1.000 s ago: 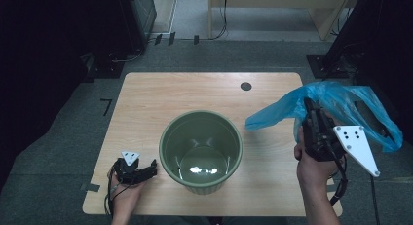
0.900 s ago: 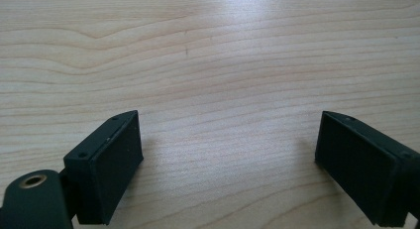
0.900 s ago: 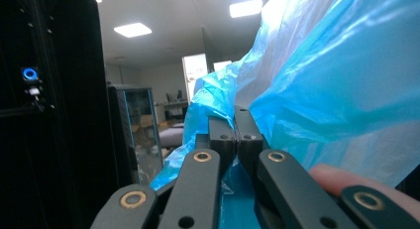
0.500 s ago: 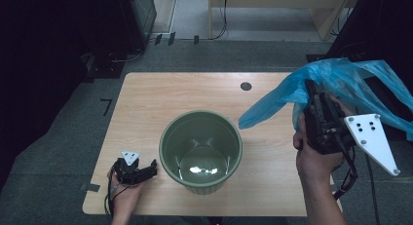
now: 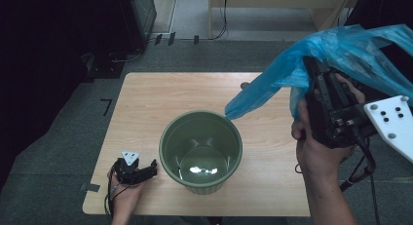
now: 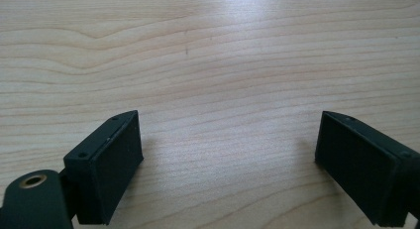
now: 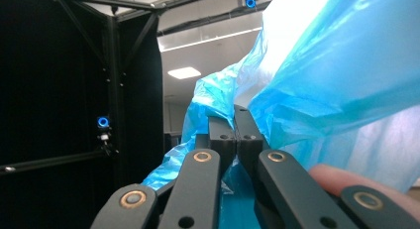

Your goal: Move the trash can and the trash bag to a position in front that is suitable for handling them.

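Light wooden surface with visible grain, green ribbed pot standing upright on it just right of the left gripper, which rests on the near left corner, small dark round mark toward the far edge

Dim room, lit table top; glare in bucket; backlit bag overexposed.

A thin, translucent blue plastic bag hangs crumpled in the air above the right side of my bench, pinched at its folds in my right claw. Its loose tail droops down and leftward, the tip just at the far rim of the round green pot, which stands upright and open-mouthed near the bench's front edge.
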A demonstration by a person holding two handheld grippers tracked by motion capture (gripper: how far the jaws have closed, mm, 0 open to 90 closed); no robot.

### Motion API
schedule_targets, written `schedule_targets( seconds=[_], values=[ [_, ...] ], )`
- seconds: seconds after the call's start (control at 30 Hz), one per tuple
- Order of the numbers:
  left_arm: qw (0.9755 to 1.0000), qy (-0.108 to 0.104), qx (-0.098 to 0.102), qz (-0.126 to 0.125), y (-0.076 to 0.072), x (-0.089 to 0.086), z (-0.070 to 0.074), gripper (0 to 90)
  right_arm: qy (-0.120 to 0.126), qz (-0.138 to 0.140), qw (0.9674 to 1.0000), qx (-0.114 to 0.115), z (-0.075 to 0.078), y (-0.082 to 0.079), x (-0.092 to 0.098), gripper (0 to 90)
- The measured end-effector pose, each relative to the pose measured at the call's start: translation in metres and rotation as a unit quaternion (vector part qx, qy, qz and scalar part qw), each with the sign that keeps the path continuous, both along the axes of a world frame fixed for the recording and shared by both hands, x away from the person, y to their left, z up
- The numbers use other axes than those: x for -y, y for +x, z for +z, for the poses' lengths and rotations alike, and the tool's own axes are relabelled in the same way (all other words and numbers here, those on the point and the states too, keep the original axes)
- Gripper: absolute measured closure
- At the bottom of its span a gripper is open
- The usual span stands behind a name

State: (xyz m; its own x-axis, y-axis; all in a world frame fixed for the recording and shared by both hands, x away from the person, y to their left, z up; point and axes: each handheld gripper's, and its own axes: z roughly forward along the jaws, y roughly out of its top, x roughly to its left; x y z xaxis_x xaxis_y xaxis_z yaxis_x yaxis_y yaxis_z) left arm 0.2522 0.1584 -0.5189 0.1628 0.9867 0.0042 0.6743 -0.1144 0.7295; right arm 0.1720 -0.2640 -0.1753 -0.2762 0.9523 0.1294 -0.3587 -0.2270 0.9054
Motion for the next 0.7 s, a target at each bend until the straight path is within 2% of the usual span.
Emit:
schedule_targets(
  seconds=[0.37,0.53,0.7],
  values=[
    [1.0,0.0,0.0,0.0,0.0,0.0,0.0,10.2,0.008,0.057,0.9983,0.007,0.021,-0.013,-0.012,90.0],
    [1.0,0.0,0.0,0.002,0.0,0.001,0.0,10.2,0.01,0.083,0.9965,0.004,0.022,-0.017,-0.021,90.0],
    [1.0,0.0,0.0,0.002,0.0,0.001,0.0,10.2,0.005,0.107,0.9943,-0.007,0.017,-0.019,-0.03,90.0]
  ],
)
